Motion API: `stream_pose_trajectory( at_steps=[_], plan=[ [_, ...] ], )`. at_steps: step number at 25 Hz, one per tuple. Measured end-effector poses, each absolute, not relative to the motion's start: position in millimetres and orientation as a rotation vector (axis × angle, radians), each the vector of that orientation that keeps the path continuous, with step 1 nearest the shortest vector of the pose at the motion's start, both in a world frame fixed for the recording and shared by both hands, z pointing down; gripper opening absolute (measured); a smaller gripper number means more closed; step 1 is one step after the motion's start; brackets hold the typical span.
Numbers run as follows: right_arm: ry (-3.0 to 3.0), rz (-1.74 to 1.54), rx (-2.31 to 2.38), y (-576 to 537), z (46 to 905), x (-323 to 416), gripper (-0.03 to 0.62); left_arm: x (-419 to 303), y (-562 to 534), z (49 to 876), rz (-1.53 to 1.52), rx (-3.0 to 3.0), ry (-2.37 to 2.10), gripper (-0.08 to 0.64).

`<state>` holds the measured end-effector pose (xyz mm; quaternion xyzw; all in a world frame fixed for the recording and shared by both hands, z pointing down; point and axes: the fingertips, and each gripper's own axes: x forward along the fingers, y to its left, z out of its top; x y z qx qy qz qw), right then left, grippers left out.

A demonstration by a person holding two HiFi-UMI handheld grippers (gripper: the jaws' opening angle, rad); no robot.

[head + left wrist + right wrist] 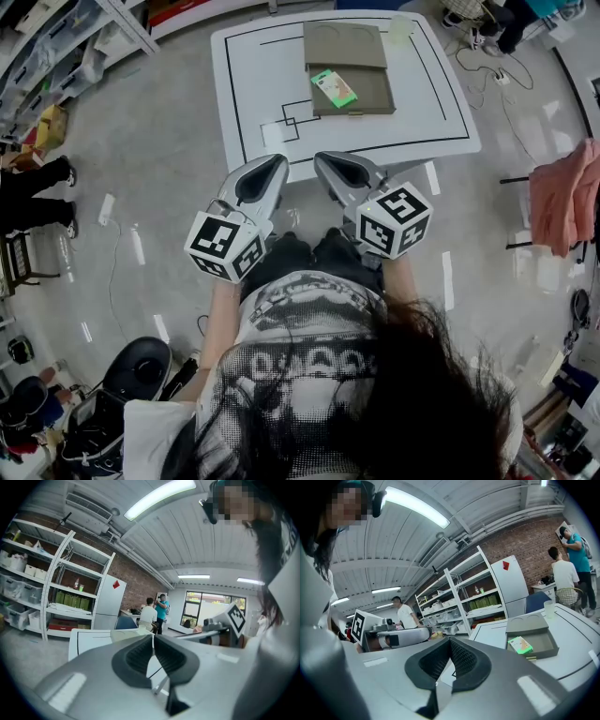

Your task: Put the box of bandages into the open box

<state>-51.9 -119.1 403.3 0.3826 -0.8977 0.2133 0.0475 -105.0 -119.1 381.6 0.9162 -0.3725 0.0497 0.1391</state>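
Observation:
A green and white box of bandages (335, 88) lies inside the open grey-brown box (367, 98) on the white table; in the right gripper view the box of bandages (520, 645) rests against the left wall of the open box (543, 641). Both grippers are held close to the person's body, short of the table's near edge. My left gripper (278, 162) is shut with nothing between its pads (153, 645). My right gripper (321, 160) is shut and empty too, its pads (450, 651) touching.
The white table (253, 66) carries black line markings. A clear cup (400, 28) stands at its far right. Shelving (75, 37) is at the far left, a pink cloth (562, 192) on a stand at the right, cables (487, 66) on the floor. People stand in the background.

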Motion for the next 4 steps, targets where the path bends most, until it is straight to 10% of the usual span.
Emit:
stream_pose_trajectory(
  at_steps=[4],
  plan=[
    [-2.735,0.653,1.169,-118.1,402.7,-54.0,-0.003,-106.4,-118.3,381.0,0.144,2.650,-1.072,0.000]
  ],
)
